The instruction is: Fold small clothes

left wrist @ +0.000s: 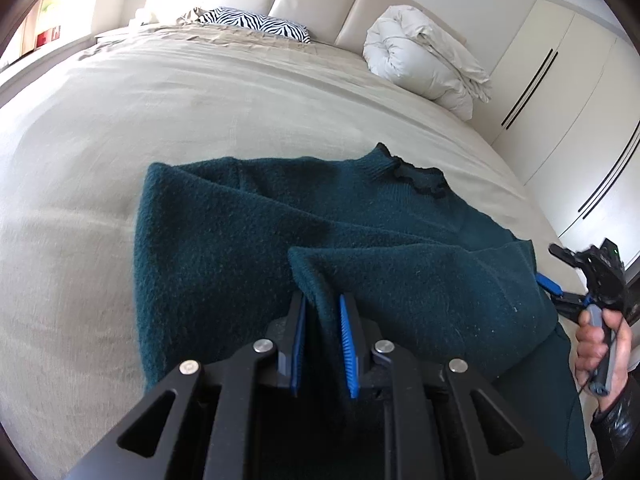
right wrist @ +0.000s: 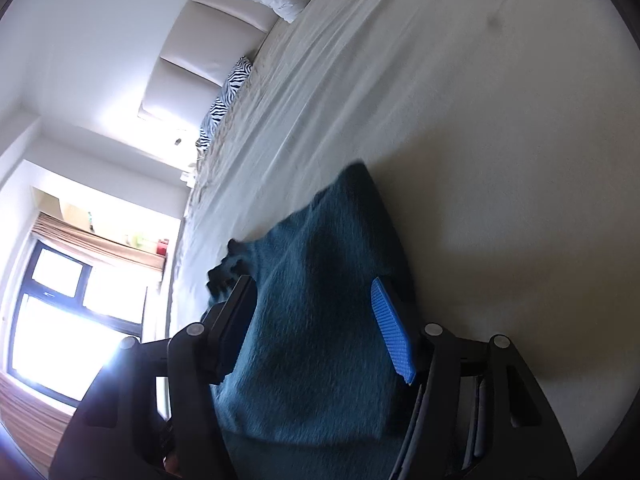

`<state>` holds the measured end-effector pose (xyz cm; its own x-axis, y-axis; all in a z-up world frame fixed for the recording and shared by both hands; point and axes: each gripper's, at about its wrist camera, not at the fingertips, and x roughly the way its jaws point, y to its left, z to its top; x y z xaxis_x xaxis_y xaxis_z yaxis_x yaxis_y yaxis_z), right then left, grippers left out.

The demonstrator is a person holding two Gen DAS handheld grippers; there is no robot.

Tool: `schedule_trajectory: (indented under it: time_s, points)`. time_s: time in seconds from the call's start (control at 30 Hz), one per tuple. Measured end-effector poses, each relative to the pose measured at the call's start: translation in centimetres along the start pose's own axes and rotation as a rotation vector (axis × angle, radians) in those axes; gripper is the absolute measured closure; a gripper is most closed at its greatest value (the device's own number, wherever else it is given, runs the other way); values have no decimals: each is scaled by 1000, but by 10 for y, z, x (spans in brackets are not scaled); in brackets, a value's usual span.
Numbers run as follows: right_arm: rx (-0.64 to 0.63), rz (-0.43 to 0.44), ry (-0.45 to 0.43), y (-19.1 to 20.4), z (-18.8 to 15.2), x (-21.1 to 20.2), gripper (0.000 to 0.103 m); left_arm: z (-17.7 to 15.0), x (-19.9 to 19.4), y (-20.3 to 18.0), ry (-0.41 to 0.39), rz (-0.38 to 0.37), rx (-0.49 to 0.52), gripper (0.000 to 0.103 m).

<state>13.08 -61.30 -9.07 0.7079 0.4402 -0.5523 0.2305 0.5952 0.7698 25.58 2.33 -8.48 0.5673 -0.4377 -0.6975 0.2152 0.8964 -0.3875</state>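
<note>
So the dark teal sweater (left wrist: 248, 232) is lying on the bed (left wrist: 160, 112), spread out just ahead of the left tool (left wrist: 323, 312). That tool is clamped on a bit of the knit, looks like a sleeve end or a corner, pinched between its blue pads (left wrist: 347, 344) and pulled across the body of the sweater. The collar (left wrist: 404, 172) sits at the far end from that tool, off to its right.

The right tool (right wrist: 316, 320) has its jaws spread wide with sweater fabric running between them, but the pads aren't squeezing anything, so I'd call it let go. It's tipped way over sideways and the view is blurry.

Progress-wise, my guess is it's early to middle: one side seems folded in, but the thing is nowhere near a tidy rectangle yet. The other side and the bottom-to-top fold look left to do.
</note>
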Motion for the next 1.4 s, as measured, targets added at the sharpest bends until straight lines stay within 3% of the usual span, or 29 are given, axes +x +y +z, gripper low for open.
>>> schedule_trajectory:
  time_s: [0.13,0.23,0.33,0.43,0.6,0.67,0.73,0.9,1.07,1.27,1.4]
  points:
    - [14,2,-32,6,24,7,43,-3,-2,1,-17,0,-6,84]
    - [-15,12,-1,16,35,18,40,-5,-2,1,-26,-1,-11,84]
    - [-34,-10,82,14,27,30,38,-5,-4,5,-22,-18,-31,84]
    - [-32,27,66,4,9,17,38,-8,-12,9,-16,-30,-62,84]
    - [-30,51,58,-9,-34,-40,38,-31,-58,13,-25,-43,-95,63]
    - [-22,56,47,-12,-51,-67,37,-49,-89,16,-42,-57,-122,42]
    - [-32,68,28,-14,-67,-98,37,-68,-114,20,-46,-67,-139,35]
    - [-143,-53,47,-16,-119,-170,37,-131,-167,26,49,-90,-157,34]
    - [-198,-171,103,-28,-160,-212,37,-191,-197,29,158,-119,-219,34]
    - [-161,-201,176,-51,-201,-236,37,-222,-218,14,213,-109,-184,35]
    - [-166,-215,219,-56,-227,-241,37,-236,-216,11,263,-105,-185,44]
